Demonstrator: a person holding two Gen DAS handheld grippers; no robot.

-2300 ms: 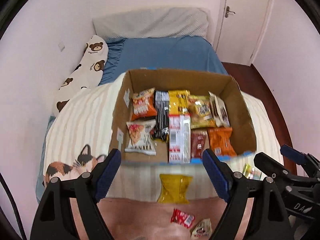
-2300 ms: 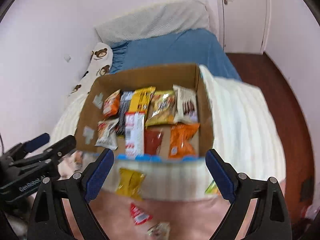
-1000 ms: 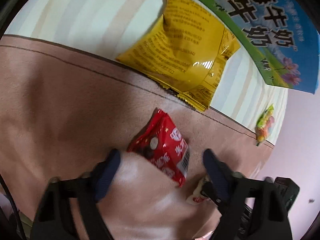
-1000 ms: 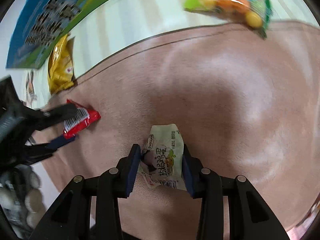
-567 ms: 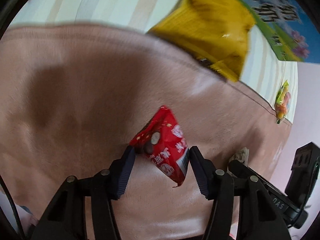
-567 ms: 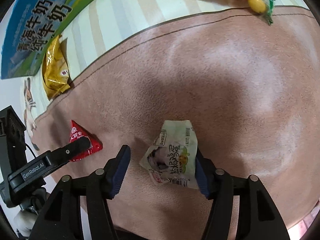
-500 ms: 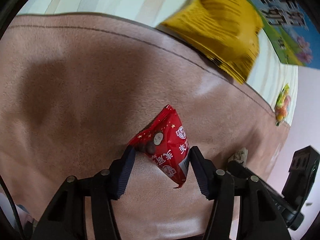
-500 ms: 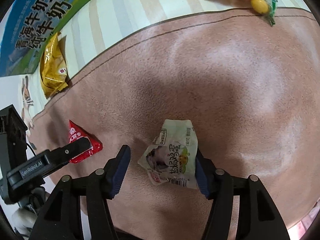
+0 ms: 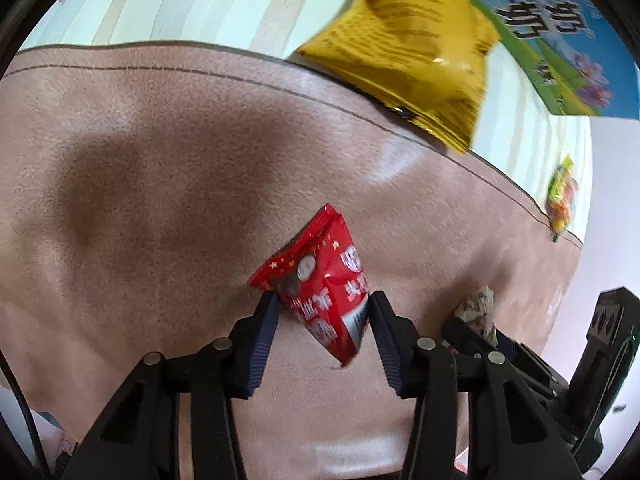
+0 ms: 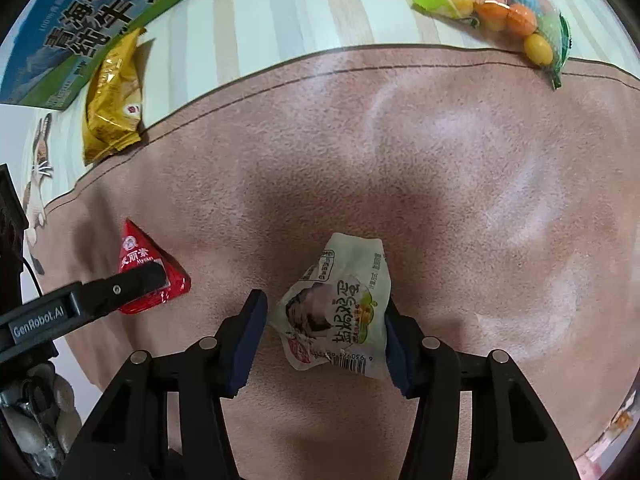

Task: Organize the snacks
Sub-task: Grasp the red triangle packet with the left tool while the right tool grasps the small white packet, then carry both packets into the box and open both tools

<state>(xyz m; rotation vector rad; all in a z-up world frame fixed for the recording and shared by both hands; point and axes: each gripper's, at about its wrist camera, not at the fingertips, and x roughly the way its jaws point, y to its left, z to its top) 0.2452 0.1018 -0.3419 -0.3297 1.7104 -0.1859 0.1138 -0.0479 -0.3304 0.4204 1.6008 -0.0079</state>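
Snacks lie on a brown plush blanket (image 10: 440, 200). Left gripper (image 9: 323, 312) is closing, its pads pinching a small red triangular foil packet (image 9: 324, 280). Right gripper (image 10: 325, 330) is closing around a crumpled pale green-and-white pouch (image 10: 340, 304), right pad touching, left just apart.

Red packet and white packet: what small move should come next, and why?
Probably finish closing both, then lift. The left gripper jaws are closing around the red packet, the right gripper jaws around the white packet; both packets lie on the brown blanket.
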